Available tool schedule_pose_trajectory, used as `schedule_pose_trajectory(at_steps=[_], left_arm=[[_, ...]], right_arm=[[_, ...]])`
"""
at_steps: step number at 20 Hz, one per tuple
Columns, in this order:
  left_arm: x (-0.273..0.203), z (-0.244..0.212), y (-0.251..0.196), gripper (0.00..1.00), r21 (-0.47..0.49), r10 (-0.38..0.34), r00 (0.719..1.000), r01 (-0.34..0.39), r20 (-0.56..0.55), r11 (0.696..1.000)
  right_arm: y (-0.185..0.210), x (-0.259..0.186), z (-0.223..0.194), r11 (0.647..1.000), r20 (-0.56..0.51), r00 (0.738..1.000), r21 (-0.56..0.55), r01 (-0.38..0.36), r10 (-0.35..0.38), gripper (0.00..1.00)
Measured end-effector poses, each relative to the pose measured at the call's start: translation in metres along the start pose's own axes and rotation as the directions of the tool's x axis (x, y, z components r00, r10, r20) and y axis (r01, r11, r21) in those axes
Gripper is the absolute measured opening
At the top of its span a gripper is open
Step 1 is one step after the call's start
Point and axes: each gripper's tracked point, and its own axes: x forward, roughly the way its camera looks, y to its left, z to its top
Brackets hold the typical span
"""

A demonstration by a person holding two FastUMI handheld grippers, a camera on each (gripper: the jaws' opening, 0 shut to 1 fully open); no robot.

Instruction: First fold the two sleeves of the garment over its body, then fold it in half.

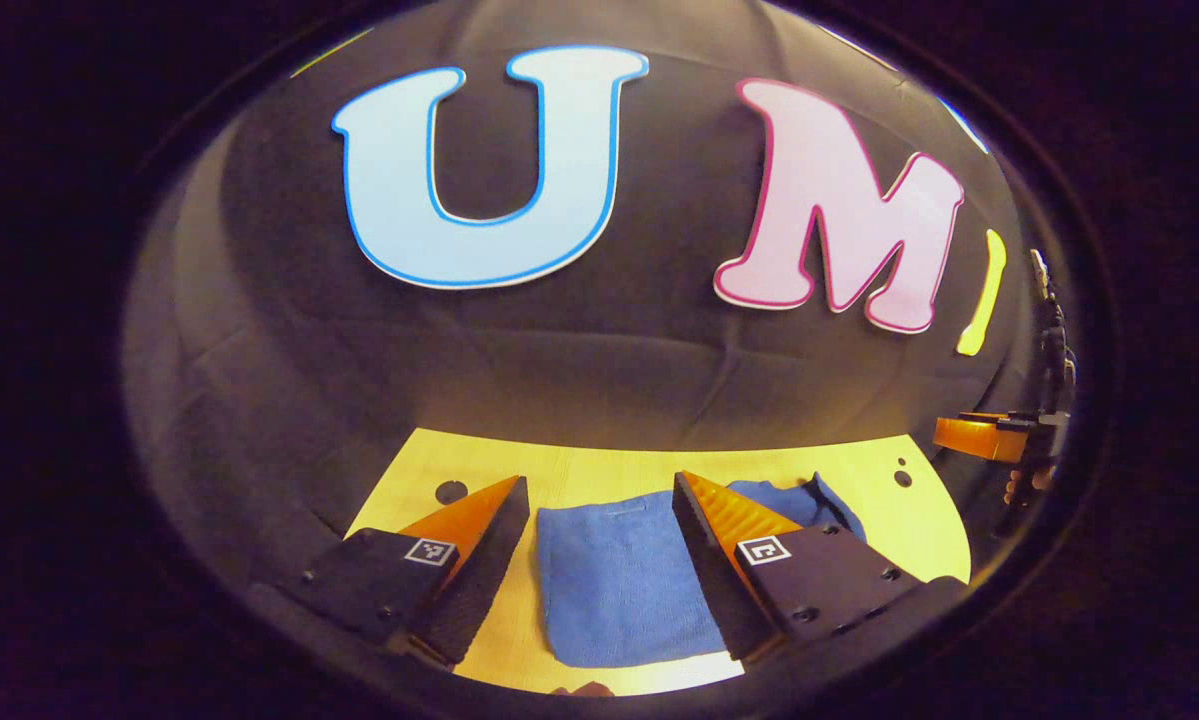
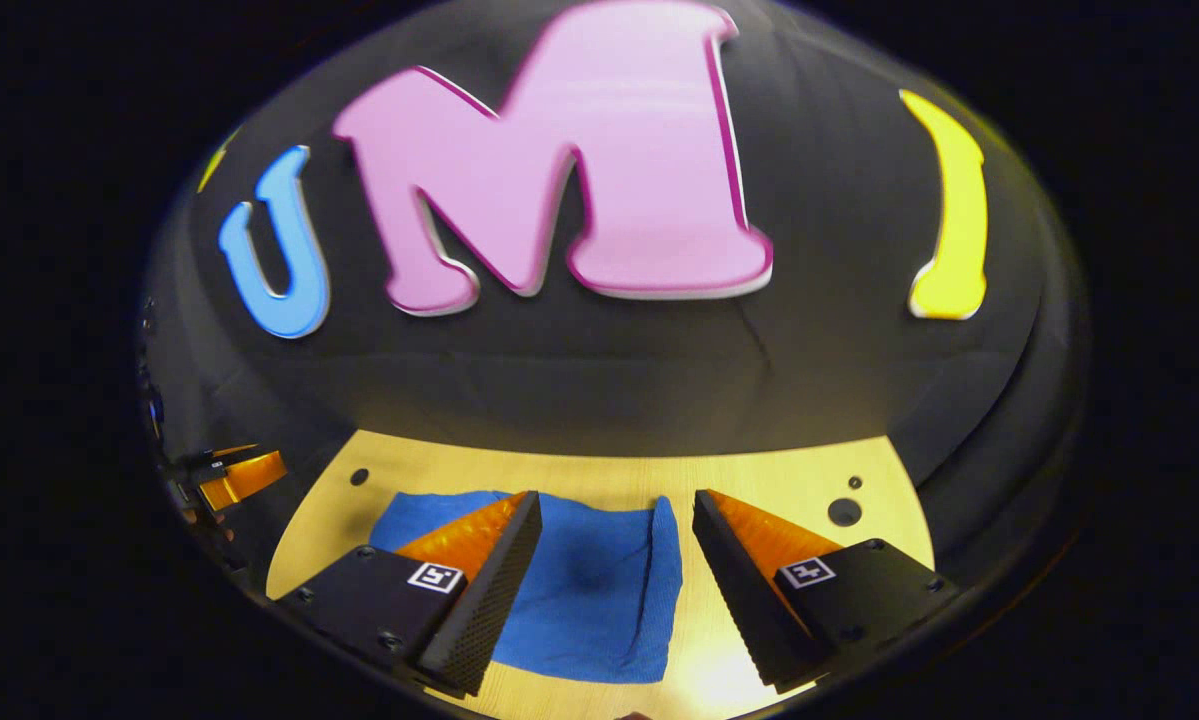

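Observation:
A blue knitted garment (image 1: 624, 580) lies folded into a compact block on the wooden table (image 1: 599, 465). My left gripper (image 1: 599, 490) hovers above it, open, with nothing between its fingers. In the right gripper view the same blue garment (image 2: 584, 590) lies below, a raised fold running down its right side. My right gripper (image 2: 614, 505) is open above the garment's right part, holding nothing. The right gripper (image 1: 989, 435) shows at the far right edge of the left gripper view, and the left gripper (image 2: 239, 472) at the far left edge of the right gripper view.
The pale wooden table (image 2: 759, 475) has small round holes near its back corners (image 2: 844, 512) (image 1: 449, 491). The black cloth wall rises right behind the table's far edge. Bare wood lies to the right of the garment in the right gripper view.

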Motion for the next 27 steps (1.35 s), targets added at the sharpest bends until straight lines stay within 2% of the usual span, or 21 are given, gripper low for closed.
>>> schedule_pose_trajectory(at_steps=[6,8,9,11,12,15,17,19,21,25,27], left_arm=[[-0.138,0.0,0.008,0.84,0.058,0.004,0.974,-0.018,0.226,0.998],[-0.178,-0.004,0.006,0.84,0.062,-0.002,0.952,-0.018,0.307,0.998],[-0.196,-0.001,0.004,0.85,0.058,-0.008,0.929,-0.014,0.369,0.998],[-0.228,-0.016,0.004,0.82,0.073,-0.025,0.908,-0.007,0.418,0.997],[-0.247,-0.025,0.005,0.81,0.083,-0.014,0.899,-0.025,0.438,0.996],[-0.285,-0.032,-0.014,0.8,0.089,-0.018,0.869,-0.03,0.495,0.996],[-0.311,-0.043,-0.013,0.81,0.079,-0.021,0.86,-0.023,0.51,0.997],[-0.329,-0.055,-0.02,0.8,0.072,-0.023,0.856,-0.017,0.516,0.997],[-0.337,-0.073,-0.025,0.8,0.069,-0.023,0.862,-0.015,0.507,0.997],[-0.349,-0.088,-0.035,0.8,0.029,-0.013,0.869,-0.001,0.495,1.0],[-0.353,-0.092,-0.031,0.8,0.009,0.016,0.865,-0.023,0.501,1.0]], right_arm=[[0.06,-0.152,0.011,1.0,0.208,0.978,-0.02,0.015,-0.01,0.98],[0.074,-0.196,0.01,0.999,0.276,0.961,-0.027,0.035,-0.026,0.97],[0.082,-0.217,0.01,0.999,0.308,0.951,-0.03,0.041,-0.03,0.97],[0.096,-0.254,0.01,0.998,0.373,0.927,-0.039,0.057,-0.039,0.97],[0.106,-0.273,0.007,0.998,0.397,0.917,-0.042,0.057,-0.036,0.96],[0.135,-0.313,-0.004,0.998,0.443,0.897,-0.059,0.028,0.001,0.96],[0.151,-0.336,-0.008,0.998,0.467,0.884,-0.065,0.019,0.014,0.96],[0.163,-0.352,-0.013,0.998,0.484,0.874,-0.059,-0.005,0.033,0.97],[0.163,-0.371,-0.017,0.998,0.5,0.866,-0.056,0.005,0.024,0.96],[0.16,-0.392,-0.039,0.999,0.497,0.868,-0.045,0.017,0.008,0.96],[0.156,-0.402,-0.046,0.998,0.504,0.864,-0.059,0.029,0.005,0.96]])
